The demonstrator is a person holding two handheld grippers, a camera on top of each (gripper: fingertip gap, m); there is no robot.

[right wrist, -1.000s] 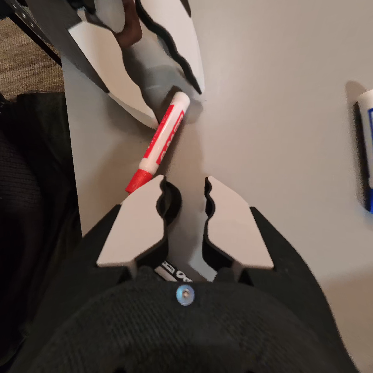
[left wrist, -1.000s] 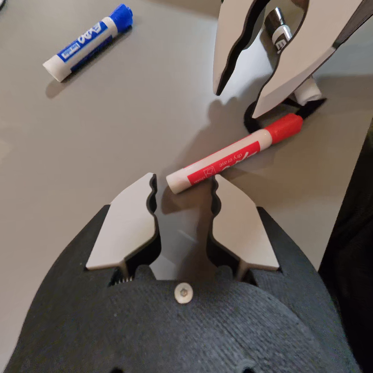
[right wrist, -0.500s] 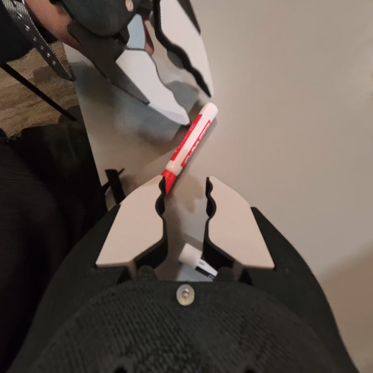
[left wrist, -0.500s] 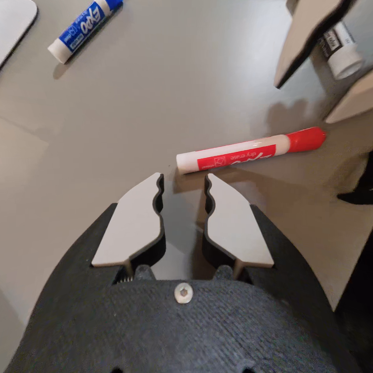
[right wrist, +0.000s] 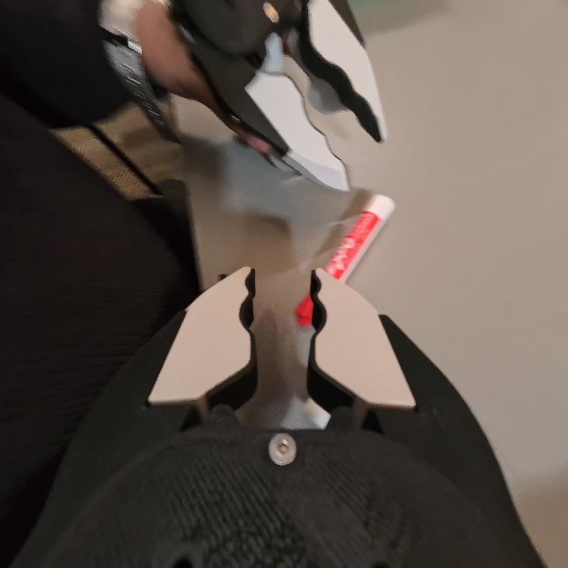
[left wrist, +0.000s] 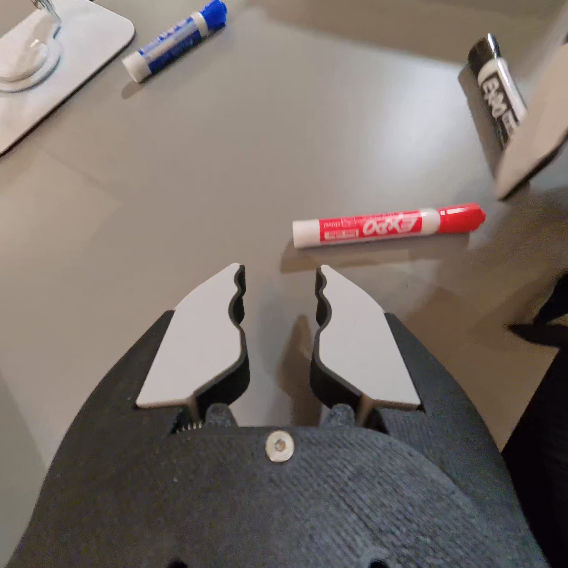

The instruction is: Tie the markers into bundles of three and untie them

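A red marker [left wrist: 387, 226] lies on the grey table [left wrist: 246, 159], just ahead and right of my left gripper [left wrist: 280, 270], which is open and empty. It also shows in the right wrist view [right wrist: 356, 242], partly behind my right finger. A blue marker [left wrist: 175, 40] lies at the far left. My right gripper [right wrist: 282, 272] is raised above the table's near edge. It holds a black marker [left wrist: 498, 89] far back between its jaws; the marker's white end [right wrist: 316, 415] shows near their base. The left gripper [right wrist: 362, 159] shows open at the top of the right wrist view.
A pale grey pad [left wrist: 92, 52] with a clear round object on it sits at the far left. A black strip [left wrist: 544, 329] lies at the table's right edge, beside dark clothing. A hand [right wrist: 172, 70] grips the left tool.
My left gripper has drawn back from the red marker, which turned and now lies across its view. My right gripper has lifted the black marker off the table.
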